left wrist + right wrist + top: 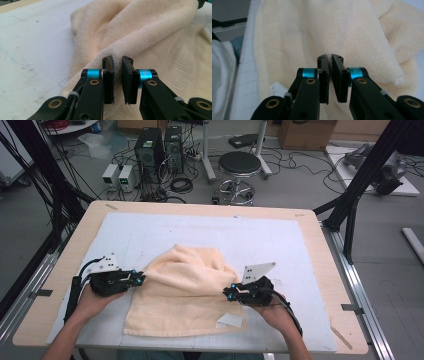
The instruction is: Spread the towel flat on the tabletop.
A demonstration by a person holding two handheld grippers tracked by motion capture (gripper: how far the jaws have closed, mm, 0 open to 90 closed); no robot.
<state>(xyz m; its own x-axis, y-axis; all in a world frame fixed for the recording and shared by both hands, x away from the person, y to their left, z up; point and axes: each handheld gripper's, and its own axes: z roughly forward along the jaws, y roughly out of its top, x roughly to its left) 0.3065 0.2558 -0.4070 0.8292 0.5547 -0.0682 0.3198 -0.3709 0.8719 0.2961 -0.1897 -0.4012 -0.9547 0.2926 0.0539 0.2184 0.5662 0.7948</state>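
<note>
1. You have both pinches made: your left gripper (141, 279) is clenched on the left edge of the towel (186, 290), and your right gripper (228, 293) is clenched on a fold at the towel's right side.
2. The fold looks only begun; the far half is bunched up over the near half, edges not yet aligned.
3. The towel is cream terry, soft and rumpled, with a white label (229, 320) at its near right corner.
4. It lies on the white mat (150, 235), toward the near edge.
</note>
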